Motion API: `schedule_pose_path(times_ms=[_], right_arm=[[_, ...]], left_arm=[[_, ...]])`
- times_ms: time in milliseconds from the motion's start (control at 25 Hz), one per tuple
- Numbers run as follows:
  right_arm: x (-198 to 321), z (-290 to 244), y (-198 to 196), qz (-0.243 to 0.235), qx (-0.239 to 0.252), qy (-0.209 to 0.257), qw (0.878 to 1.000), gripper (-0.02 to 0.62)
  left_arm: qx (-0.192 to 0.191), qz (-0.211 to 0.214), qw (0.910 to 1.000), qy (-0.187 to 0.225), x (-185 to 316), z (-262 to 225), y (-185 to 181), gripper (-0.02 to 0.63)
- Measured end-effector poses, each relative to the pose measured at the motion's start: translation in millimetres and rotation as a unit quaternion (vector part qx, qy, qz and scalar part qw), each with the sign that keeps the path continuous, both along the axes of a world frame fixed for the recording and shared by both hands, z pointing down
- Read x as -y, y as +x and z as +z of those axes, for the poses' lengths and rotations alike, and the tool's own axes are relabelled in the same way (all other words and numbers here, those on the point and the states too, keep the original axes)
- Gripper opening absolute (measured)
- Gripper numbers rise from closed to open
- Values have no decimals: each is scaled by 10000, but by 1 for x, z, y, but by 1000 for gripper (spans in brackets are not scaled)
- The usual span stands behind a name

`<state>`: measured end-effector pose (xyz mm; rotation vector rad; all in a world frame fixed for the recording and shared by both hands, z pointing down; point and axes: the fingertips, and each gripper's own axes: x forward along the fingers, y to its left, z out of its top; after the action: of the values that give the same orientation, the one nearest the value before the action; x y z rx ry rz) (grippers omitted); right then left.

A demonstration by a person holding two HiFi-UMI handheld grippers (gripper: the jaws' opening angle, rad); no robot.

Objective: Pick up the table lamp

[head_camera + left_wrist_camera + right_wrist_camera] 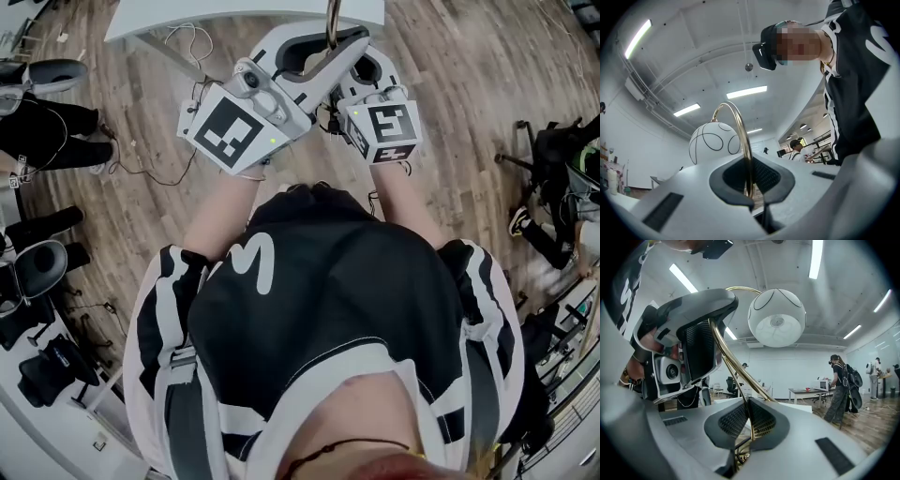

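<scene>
A: Nearest item?
B: Black-and-white shirt (pixel 319 300), worn by the person. Listed beyond it: left gripper (pixel 752 199), right gripper (pixel 749 439).
A: Fingers?
B: Both pairs are clamped on the table lamp (pixel 777 317), at its brass stem (pixel 744 145); the left is set higher.
A: Axis?
B: Stem is run upward from the fingers and arched over to the globe, near the surface (pixel 169 14).

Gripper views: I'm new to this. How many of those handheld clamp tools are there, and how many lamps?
Grippers: 2, the left gripper and the right gripper
Lamps: 1, the table lamp, which both grippers clamp
Total: 3
</scene>
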<state>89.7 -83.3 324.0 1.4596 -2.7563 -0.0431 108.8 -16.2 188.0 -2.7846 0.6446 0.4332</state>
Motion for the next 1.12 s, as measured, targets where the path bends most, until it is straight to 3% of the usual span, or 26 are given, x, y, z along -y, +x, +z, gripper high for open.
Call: schedule_pose_path(times_ms=[520,1120], right_arm=[[-32,-10,-32,30,81,86,9999,14],[-45,-13,-43,-3,27,163,9999,14]], left_arm=[[10,83,10000,14,-33,-9,-31,0],[-82,60,9999,20,-47,-11,-42,0]])
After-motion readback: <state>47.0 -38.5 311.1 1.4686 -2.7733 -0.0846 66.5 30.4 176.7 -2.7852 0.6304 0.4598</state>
